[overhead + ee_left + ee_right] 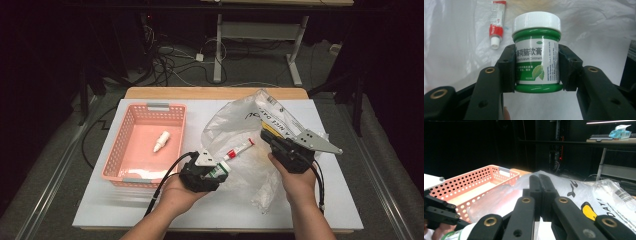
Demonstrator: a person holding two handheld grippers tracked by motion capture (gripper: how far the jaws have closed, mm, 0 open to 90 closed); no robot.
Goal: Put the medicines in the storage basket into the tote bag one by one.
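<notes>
My left gripper (pixel 219 171) (pixel 537 68) is shut on a green ointment jar (pixel 220 172) (pixel 537 57) with a white cap, its pads pressing on the jar's two sides just above the table. Beyond the jar a red and white tube (pixel 240 149) (pixel 497 23) lies on the clear plastic bag (pixel 232 122) (pixel 589 35). My right gripper (pixel 266 134) (pixel 539 182) has its jaws together, pinching the bag's (pixel 584 192) raised edge at the right and holding that side up.
A pink perforated basket (pixel 150 106) (pixel 474 178) stands at the left of the white table top (pixel 100 210); a small white bottle (pixel 161 141) lies inside it. Cables and desk legs are on the floor beyond the table.
</notes>
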